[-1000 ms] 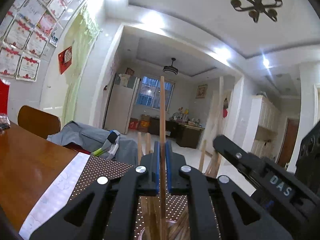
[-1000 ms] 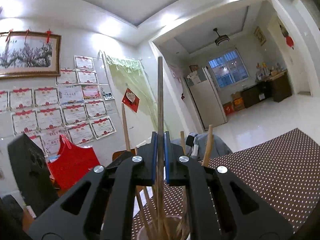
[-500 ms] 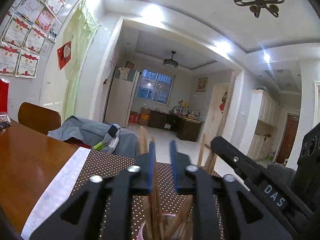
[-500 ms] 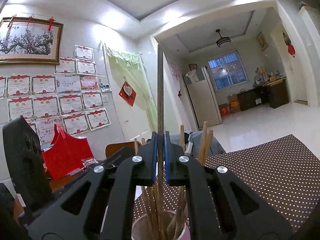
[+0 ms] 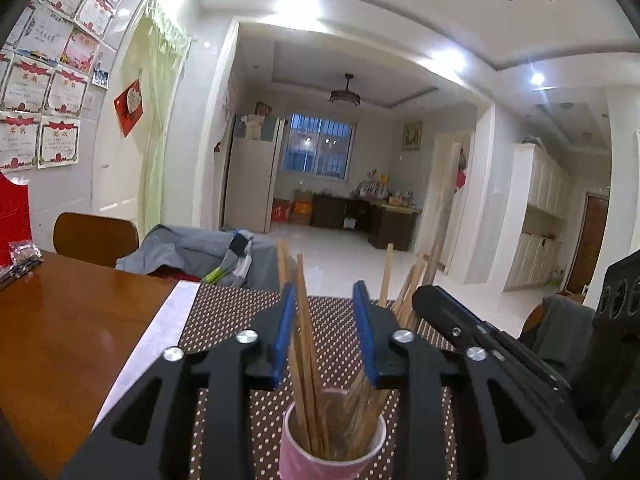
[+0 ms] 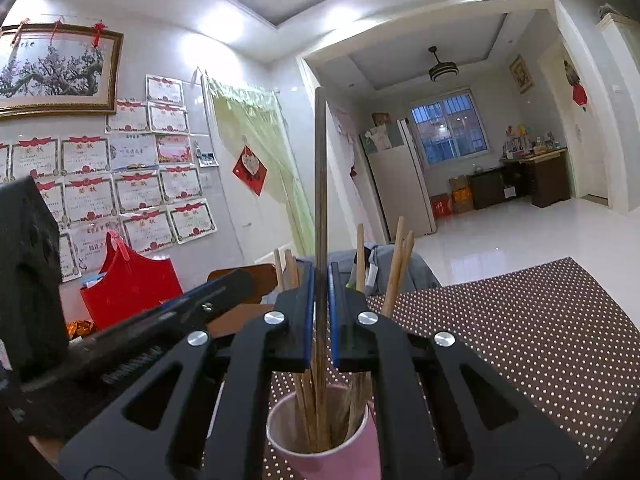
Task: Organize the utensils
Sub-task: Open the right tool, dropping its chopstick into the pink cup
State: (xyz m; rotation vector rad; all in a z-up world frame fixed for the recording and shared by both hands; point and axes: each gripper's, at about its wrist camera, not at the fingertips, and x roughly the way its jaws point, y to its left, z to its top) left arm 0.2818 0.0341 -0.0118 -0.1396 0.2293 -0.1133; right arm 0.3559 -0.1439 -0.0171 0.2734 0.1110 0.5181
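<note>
Dropping step: right tongs (image 6: 320, 312) clamp one dark chopstick (image 6: 320, 184) upright, its lower end inside the pink cup (image 6: 320, 452) at 6 o'clock.
Left tongs (image 5: 325, 332): wide, empty, above the cup.
Next: likely release, lift clear.

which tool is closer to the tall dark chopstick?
Right. The right tool is shut on the tall dark chopstick above the pink cup; the left tool hangs open beside it.

One pink cup (image 5: 332, 454); two tools; chopsticks (image 6: 320, 360) bundled, too overlapped to count.
</note>
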